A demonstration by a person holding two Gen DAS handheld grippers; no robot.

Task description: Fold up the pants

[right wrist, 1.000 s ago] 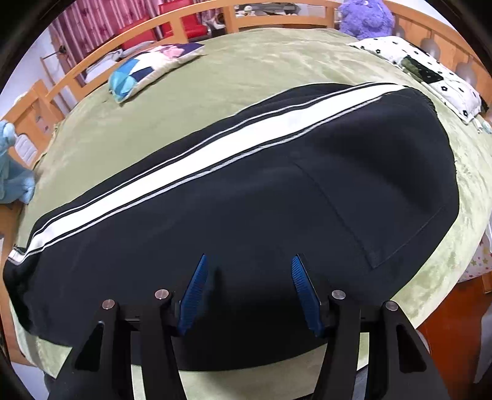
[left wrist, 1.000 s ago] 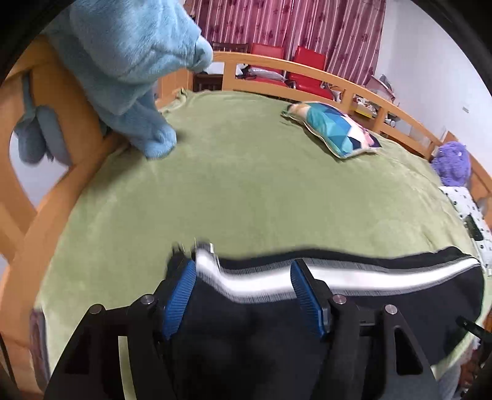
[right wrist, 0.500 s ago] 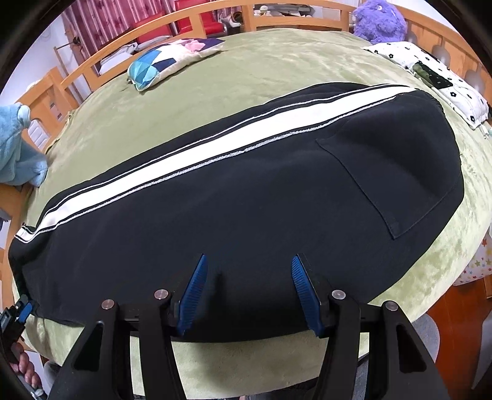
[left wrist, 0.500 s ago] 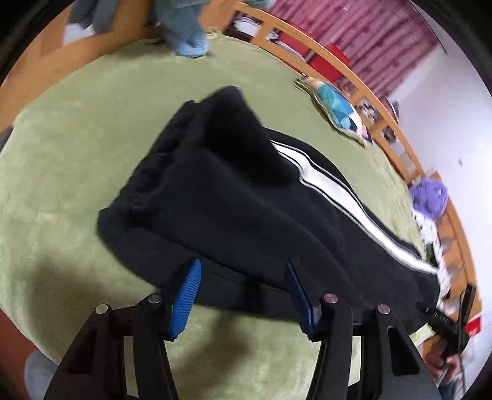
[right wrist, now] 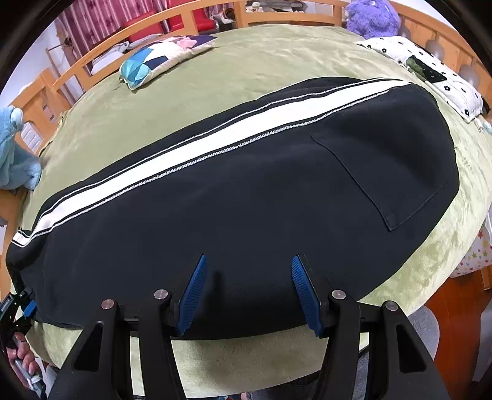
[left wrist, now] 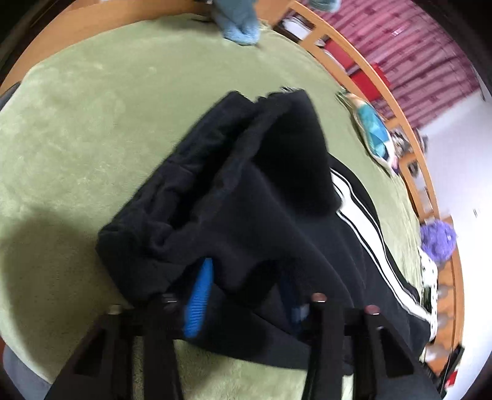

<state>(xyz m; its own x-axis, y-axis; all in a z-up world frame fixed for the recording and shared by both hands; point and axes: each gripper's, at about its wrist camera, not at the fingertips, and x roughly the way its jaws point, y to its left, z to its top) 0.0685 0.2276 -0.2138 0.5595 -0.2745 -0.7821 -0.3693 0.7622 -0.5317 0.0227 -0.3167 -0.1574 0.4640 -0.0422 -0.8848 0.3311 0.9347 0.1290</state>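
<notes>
Black pants [right wrist: 246, 200] with a white side stripe [right wrist: 215, 144] lie flat across a green bed [right wrist: 246, 61]. In the left wrist view the cuff end of the pants [left wrist: 230, 190] is bunched and raised. My left gripper [left wrist: 246, 283] is around the near edge of that cuff, with cloth between its blue pads [left wrist: 200, 295]; the right pad is mostly hidden by cloth. My right gripper [right wrist: 249, 283] is open over the near hem at mid-leg, and nothing is between its pads. The left gripper also shows in the right wrist view [right wrist: 18, 310].
A patterned pillow [right wrist: 160, 58] lies at the far side of the bed. A blue plush [right wrist: 15, 154] sits at the left rail, a purple plush [right wrist: 372, 15] at the far right. A black-and-white flowered cloth [right wrist: 430, 70] lies at the right. A wooden rail [left wrist: 369, 80] rings the bed.
My left gripper has swung round from the cuff's striped end to its near edge and moved in, so the cloth now lies between its pads. The right gripper has barely moved.
</notes>
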